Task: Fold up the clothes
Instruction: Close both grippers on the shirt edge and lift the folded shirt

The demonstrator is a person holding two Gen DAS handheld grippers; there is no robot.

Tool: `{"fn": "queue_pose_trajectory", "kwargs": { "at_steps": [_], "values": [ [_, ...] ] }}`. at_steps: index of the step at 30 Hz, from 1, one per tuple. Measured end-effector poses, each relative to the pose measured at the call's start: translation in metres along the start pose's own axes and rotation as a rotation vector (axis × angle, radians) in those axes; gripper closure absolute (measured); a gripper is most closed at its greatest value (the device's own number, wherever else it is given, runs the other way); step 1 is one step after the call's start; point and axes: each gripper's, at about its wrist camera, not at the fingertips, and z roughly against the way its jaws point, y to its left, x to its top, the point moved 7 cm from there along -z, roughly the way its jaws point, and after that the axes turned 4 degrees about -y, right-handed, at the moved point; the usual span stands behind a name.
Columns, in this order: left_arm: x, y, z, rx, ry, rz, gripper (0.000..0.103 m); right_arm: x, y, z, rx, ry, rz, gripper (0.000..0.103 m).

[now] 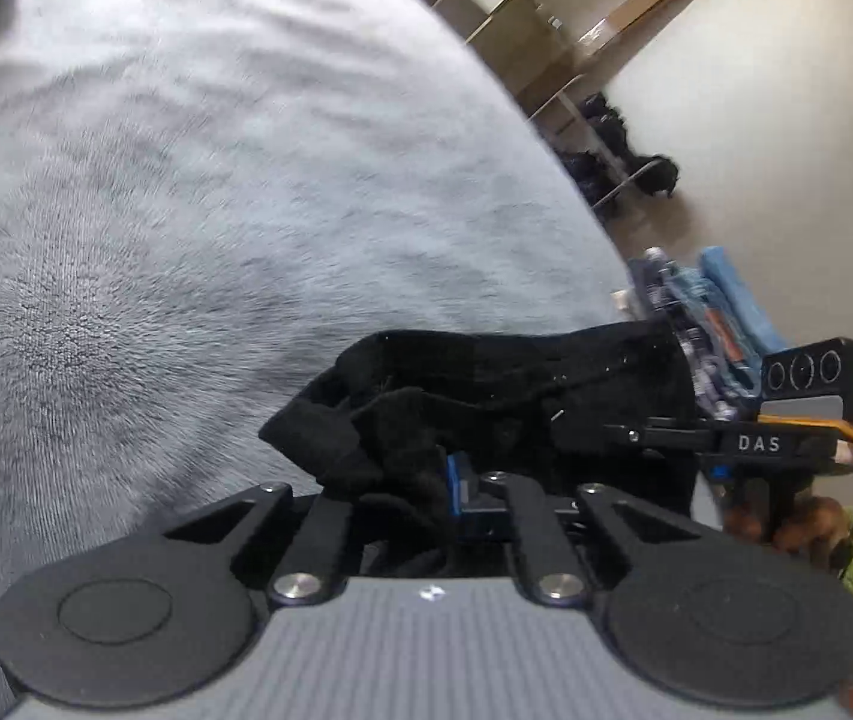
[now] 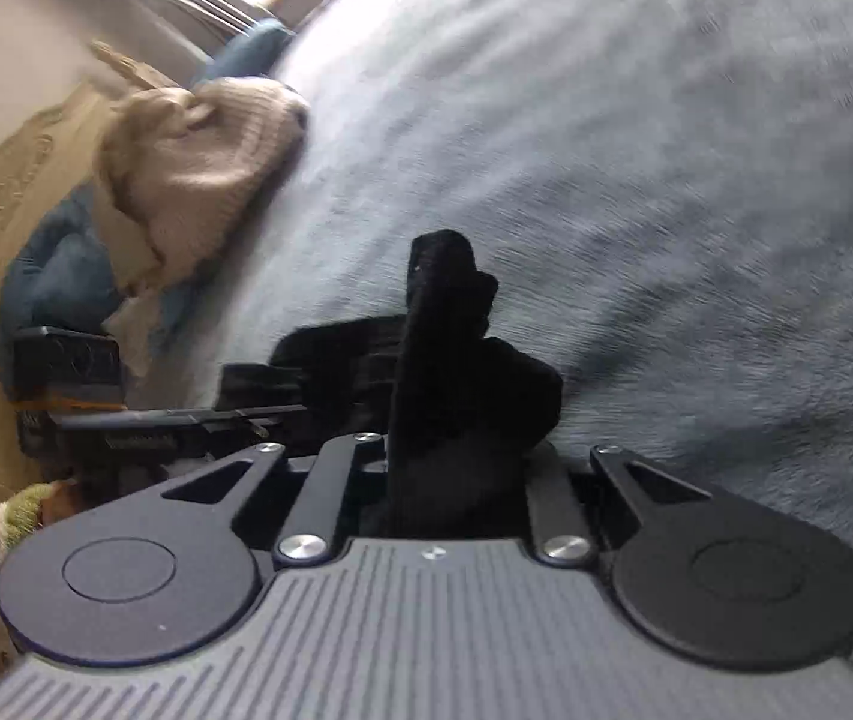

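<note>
Black fabric, a small dark garment [image 1: 504,396], is pinched at one end by the left claw [image 1: 456,492] and at the other by the right claw [image 2: 450,438], both closed on it just above the grey fleece bed cover [image 1: 216,210]. Only the left wrist view shows the folded blue clothes stack [image 1: 720,306] at the right and the wooden shelving [image 1: 522,30] beyond the bed. Only the right wrist view shows the beige knit piece [image 2: 198,162] at the far left, lying on a blue cloth [image 2: 60,282].
</note>
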Motion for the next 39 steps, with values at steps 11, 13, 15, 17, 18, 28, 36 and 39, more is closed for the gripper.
{"fn": "queue_pose_trajectory", "kwargs": {
  "at_steps": [11, 13, 15, 17, 18, 28, 36, 39],
  "values": [
    [-0.018, -0.107, 0.093, 0.046, -0.174, -0.061, 0.094, -0.021, 0.048, 0.101, 0.058, -0.155, 0.084, 0.091],
    [-0.028, -0.134, 0.113, 0.047, -0.205, -0.061, 0.094, -0.029, 0.056, 0.125, 0.089, -0.192, 0.086, 0.091],
    [-0.039, -0.163, 0.126, 0.048, -0.23, -0.042, 0.094, -0.037, 0.065, 0.151, 0.121, -0.23, 0.085, 0.091],
    [-0.049, -0.191, 0.136, 0.052, -0.252, -0.016, 0.094, -0.045, 0.071, 0.178, 0.134, -0.26, 0.103, 0.091],
    [-0.055, -0.204, 0.14, 0.056, -0.261, -0.005, 0.094, -0.049, 0.072, 0.192, 0.142, -0.27, 0.105, 0.091],
    [-0.101, -0.3, 0.12, -0.006, -0.273, -0.036, 0.094, -0.055, 0.067, 0.324, 0.081, -0.36, 0.252, 0.091],
    [-0.089, -0.268, 0.032, -0.045, -0.219, 0.015, 0.094, -0.042, 0.007, 0.301, -0.105, -0.356, 0.299, 0.091],
    [-0.068, -0.25, -0.002, -0.031, -0.213, -0.02, 0.095, -0.028, -0.021, 0.276, -0.184, -0.363, 0.281, 0.091]
  ]
}}
